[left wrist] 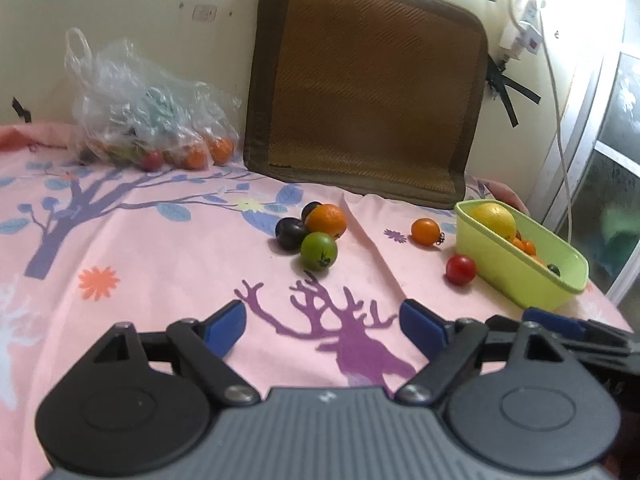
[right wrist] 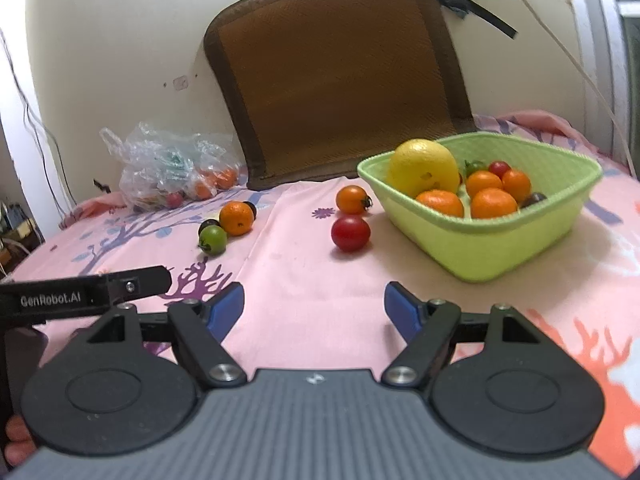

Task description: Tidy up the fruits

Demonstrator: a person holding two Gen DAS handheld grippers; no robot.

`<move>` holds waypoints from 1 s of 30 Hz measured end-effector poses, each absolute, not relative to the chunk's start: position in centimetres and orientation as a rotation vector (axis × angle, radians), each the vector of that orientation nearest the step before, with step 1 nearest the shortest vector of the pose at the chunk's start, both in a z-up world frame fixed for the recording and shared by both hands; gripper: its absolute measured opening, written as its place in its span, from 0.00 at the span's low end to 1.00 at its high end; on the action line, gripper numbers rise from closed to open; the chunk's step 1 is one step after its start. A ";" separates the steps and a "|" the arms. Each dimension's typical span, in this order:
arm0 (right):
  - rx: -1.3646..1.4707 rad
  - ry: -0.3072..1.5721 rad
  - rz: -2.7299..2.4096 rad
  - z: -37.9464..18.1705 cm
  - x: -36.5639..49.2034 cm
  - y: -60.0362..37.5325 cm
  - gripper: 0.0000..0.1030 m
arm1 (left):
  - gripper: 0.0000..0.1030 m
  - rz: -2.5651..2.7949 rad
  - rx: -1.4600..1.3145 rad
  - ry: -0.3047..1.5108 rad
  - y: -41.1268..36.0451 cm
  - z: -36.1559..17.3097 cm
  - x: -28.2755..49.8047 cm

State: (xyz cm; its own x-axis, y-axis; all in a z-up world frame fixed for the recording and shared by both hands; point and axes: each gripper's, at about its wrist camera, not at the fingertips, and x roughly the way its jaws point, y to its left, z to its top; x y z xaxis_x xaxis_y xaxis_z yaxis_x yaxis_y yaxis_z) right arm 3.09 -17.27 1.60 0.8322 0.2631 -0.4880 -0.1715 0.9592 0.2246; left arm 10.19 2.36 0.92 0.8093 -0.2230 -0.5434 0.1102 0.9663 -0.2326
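A light green basket (right wrist: 500, 248) holds a yellow lemon (right wrist: 424, 168), several oranges and small tomatoes; it also shows in the left wrist view (left wrist: 508, 268). On the pink sheet lie a red tomato (right wrist: 350, 233), an orange tomato (right wrist: 352, 199), and a cluster of an orange (left wrist: 326, 221), a green tomato (left wrist: 319, 251) and two dark plums (left wrist: 290, 233). My left gripper (left wrist: 322, 326) is open and empty, short of the cluster. My right gripper (right wrist: 314, 310) is open and empty, short of the red tomato.
A clear plastic bag (left wrist: 140, 112) with more fruit sits at the back left by the wall. A brown cushion (left wrist: 360, 88) leans on the wall. The left gripper's finger (right wrist: 100, 296) shows at the left of the right wrist view. The bed edge and a window are at the right.
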 end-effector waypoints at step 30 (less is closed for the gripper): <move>0.243 0.632 0.071 0.9 11.3 -15.9 0.42 | 0.28 -0.221 -0.249 0.679 2.6 -0.1 17.5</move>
State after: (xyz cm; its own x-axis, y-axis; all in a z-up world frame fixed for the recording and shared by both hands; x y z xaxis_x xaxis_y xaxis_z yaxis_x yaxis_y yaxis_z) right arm 11.33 -15.95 0.88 0.8057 0.1398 -0.5756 0.0080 0.9691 0.2466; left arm 17.50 2.64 -0.08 0.7571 -0.2809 -0.5898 0.1201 0.9473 -0.2970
